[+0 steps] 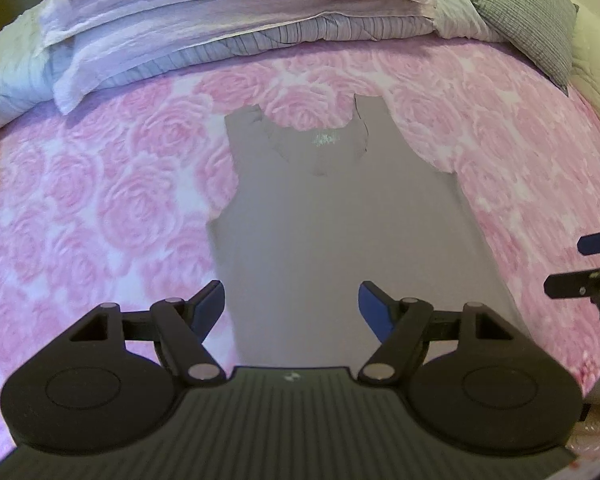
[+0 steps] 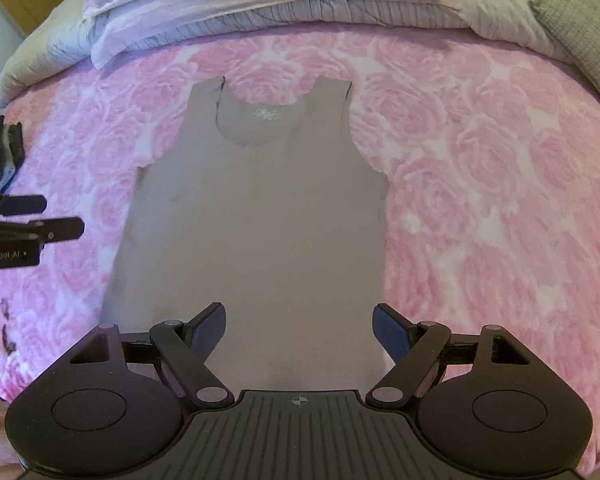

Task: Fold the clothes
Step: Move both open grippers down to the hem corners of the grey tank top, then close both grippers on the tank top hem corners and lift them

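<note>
Plain grey sleeveless cotton top (image 1: 340, 216) lies flat mid-bed on pink rose-print blanket (image 1: 100, 200), hem toward near edge. L gripper (image 1: 291, 306) + R gripper (image 2: 299, 330) above hem, jaws wide, empty. Risk: pinching blanket w/ hem, dragging top askew.

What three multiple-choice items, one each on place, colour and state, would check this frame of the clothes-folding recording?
1. Where does the tank top lie?
A. Flat on the rose-patterned blanket
B. Draped over the pillows
C. Hanging from a gripper

2. What colour is the tank top?
A. Bright red
B. Grey
C. Dark green

3. How do the left gripper and right gripper stand?
A. Both shut on the hem
B. One shut, one open
C. Both open, holding nothing

Answers: 1 A, it is spread out on the pink blanket below the pile of bedding; 2 B, plain grey cloth; 3 C, both pairs of pads stand apart above the cloth.
</note>
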